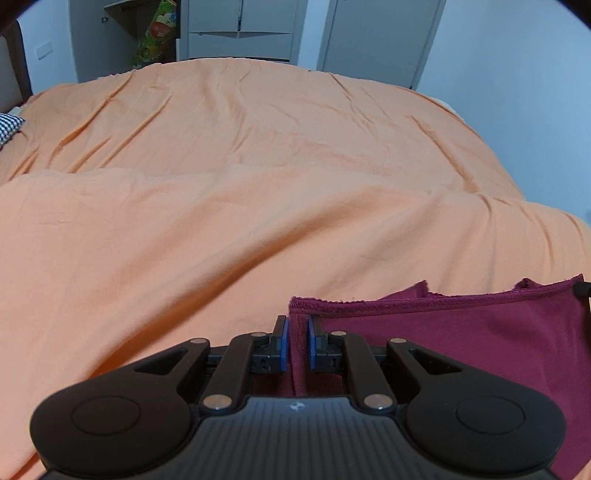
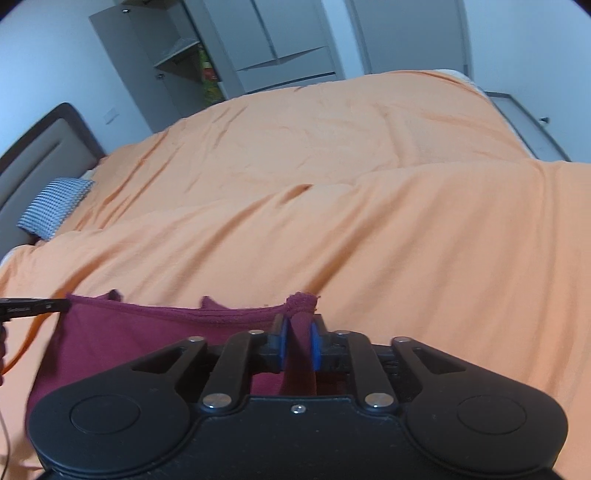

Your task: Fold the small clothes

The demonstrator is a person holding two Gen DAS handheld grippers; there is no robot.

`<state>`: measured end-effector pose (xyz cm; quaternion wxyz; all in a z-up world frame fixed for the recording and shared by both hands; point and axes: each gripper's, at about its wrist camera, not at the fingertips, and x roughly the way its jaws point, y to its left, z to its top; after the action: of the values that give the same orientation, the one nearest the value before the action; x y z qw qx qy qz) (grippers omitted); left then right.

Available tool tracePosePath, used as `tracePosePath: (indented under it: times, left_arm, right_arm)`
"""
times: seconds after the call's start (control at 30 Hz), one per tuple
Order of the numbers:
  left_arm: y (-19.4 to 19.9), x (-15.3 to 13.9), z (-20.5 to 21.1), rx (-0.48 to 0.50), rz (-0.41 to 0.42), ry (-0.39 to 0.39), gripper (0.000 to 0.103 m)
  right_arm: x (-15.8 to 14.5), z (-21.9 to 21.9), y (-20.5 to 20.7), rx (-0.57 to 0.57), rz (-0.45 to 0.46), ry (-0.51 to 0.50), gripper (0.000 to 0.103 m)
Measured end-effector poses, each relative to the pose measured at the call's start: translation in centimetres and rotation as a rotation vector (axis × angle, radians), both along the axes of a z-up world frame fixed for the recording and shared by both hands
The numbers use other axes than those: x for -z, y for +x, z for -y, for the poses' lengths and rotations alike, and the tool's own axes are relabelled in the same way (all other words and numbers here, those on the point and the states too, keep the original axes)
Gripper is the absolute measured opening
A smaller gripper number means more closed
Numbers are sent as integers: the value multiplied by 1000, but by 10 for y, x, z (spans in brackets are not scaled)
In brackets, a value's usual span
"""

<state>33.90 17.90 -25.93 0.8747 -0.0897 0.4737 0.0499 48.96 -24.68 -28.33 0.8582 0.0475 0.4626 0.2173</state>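
Note:
A maroon garment (image 1: 461, 339) hangs stretched between my two grippers above the orange bedspread (image 1: 258, 203). My left gripper (image 1: 297, 341) is shut on the garment's left corner, with cloth pinched between the blue pads. My right gripper (image 2: 298, 345) is shut on the other corner of the garment (image 2: 147, 332), whose hem runs taut to the left. The tip of the left gripper (image 2: 33, 306) shows at the far left of the right wrist view, holding the hem's far end.
The orange bedspread (image 2: 369, 203) covers the whole bed, with a raised fold across the middle. A checked pillow (image 2: 55, 206) lies by the headboard (image 2: 37, 147) at the left. Grey wardrobes (image 1: 240, 29) stand behind the bed.

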Motion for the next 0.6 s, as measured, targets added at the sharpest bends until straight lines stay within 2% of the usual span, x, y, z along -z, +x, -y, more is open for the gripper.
tracePosePath:
  times: [0.03, 0.13, 0.27, 0.4, 0.43, 0.5, 0.6]
  left_arm:
    - [-1, -3, -1, -14, 11, 11, 26]
    - [-6, -15, -5, -56, 62, 20, 48]
    - [-18, -30, -19, -114, 102, -9, 49]
    - [-65, -44, -32, -163, 154, -107, 54]
    - [-82, -44, -31, -161, 156, -124, 55]
    - [-117, -38, -25, -139, 126, -144, 55]
    - [-164, -24, -6, -84, 63, -169, 55]
  right_arm:
    - [0, 1, -1, 21, 11, -24, 27]
    - [-4, 12, -4, 93, 62, -68, 34]
    - [-12, 33, -13, 154, 86, -33, 41]
    - [-23, 54, -42, 165, 58, 96, 46]
    - [-27, 60, -54, 155, 48, 150, 51]
    - [-30, 67, -84, 131, 24, 232, 56]
    - [-29, 72, -131, 74, -17, 260, 56]
